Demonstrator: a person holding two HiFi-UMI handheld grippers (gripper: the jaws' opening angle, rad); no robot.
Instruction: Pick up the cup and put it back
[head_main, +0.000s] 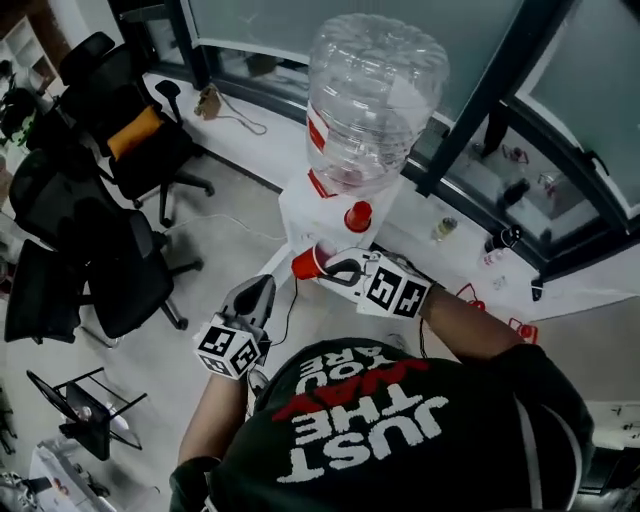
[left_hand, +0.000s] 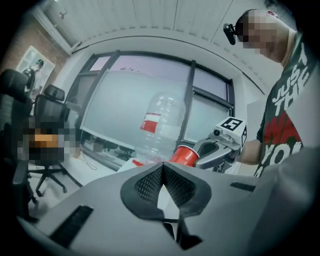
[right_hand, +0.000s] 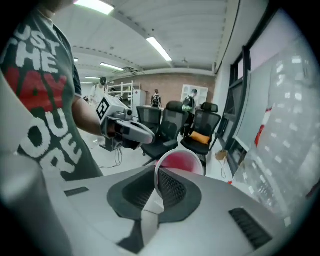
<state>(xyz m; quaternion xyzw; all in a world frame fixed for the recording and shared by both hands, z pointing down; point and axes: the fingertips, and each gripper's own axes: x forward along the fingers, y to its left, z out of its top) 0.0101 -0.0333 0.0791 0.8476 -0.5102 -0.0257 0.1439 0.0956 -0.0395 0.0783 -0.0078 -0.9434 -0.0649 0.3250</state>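
Right gripper (head_main: 338, 268) clamped on cup (head_main: 306, 264) rim, cup tilted, at dispenser's (head_main: 300, 212) 6 o'clock. Left gripper (head_main: 262, 287) at cup's 7 o'clock, jaws together, empty.

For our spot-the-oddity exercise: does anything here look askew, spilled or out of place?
The red plastic cup is tipped on its side in mid-air beside the white water dispenser, its rim wall pinched in the jaws of the right gripper. No spill is visible.
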